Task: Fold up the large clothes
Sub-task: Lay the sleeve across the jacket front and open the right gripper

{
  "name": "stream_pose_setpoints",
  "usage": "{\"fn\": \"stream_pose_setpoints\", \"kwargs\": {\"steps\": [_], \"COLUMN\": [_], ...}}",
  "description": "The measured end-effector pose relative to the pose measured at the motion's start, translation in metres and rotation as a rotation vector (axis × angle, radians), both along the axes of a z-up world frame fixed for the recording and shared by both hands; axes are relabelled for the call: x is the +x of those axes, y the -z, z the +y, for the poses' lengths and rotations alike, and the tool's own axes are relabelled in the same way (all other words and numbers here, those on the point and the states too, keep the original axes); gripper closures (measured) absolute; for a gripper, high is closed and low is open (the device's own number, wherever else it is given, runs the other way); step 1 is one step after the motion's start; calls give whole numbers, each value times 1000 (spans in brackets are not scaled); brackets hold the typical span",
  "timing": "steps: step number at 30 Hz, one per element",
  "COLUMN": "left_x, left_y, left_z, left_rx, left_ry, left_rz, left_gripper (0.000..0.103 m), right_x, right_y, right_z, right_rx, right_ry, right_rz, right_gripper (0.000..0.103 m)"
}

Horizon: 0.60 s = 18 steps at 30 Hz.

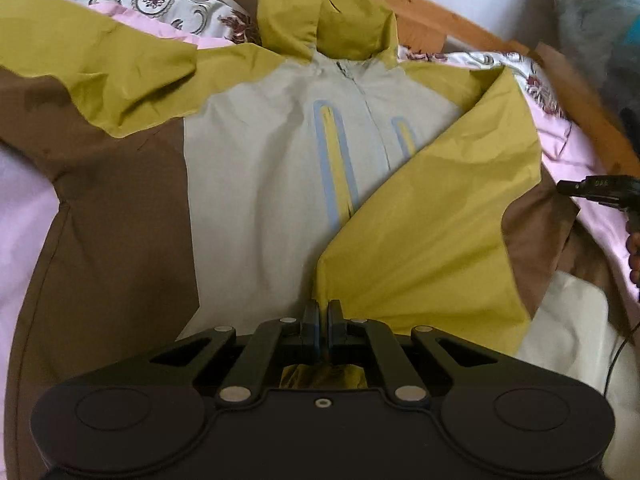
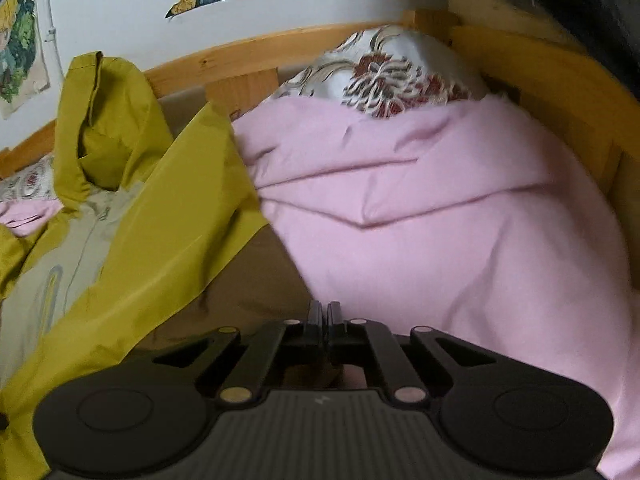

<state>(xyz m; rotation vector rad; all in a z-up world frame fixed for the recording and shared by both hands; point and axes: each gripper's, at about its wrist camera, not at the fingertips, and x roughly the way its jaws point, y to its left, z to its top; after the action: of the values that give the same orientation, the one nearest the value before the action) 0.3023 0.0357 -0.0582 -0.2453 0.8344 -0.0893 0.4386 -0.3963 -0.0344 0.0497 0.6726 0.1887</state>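
Observation:
A large hooded jacket (image 1: 256,168) lies face up on the bed, with a pale grey front, olive-yellow hood and sleeves, and brown sides. Its right sleeve (image 1: 432,224) is folded across the chest. My left gripper (image 1: 323,308) is shut on that sleeve's cuff end, and yellow cloth bunches behind its fingers. My right gripper (image 2: 324,310) is shut at the jacket's brown side edge (image 2: 248,280), where brown meets the pink sheet, and the cloth seems pinched between its pads. The right gripper (image 1: 566,189) also shows at the far right of the left wrist view, touching that brown edge.
A pink sheet (image 2: 460,220) covers the bed, with floral pillows (image 2: 392,76) at the head. A wooden bed frame (image 2: 540,80) runs along the back and right. White cloth (image 1: 568,320) lies beside the jacket's lower right. A person's fingers (image 1: 634,256) show at the right edge.

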Motion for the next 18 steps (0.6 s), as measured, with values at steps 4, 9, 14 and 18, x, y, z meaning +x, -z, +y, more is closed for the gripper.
{"fn": "stream_pose_setpoints", "kwargs": {"steps": [4, 9, 14, 18], "left_x": [-8, -9, -13, -14], "left_y": [-2, 2, 1, -1], "left_z": [4, 9, 7, 9], "left_rx": [12, -15, 5, -8], "left_ry": [46, 50, 71, 62], "left_rz": [-20, -19, -28, -22], "left_gripper": [97, 95, 93, 83], "right_x": [10, 53, 101, 110], "right_y": [-29, -33, -5, 9], "right_z": [20, 70, 116, 126], "right_rx": [-6, -49, -186, -218], "right_ry": [-108, -196, -112, -83], "right_rz": [-105, -123, -103, -114], "right_gripper": [70, 60, 71, 70]}}
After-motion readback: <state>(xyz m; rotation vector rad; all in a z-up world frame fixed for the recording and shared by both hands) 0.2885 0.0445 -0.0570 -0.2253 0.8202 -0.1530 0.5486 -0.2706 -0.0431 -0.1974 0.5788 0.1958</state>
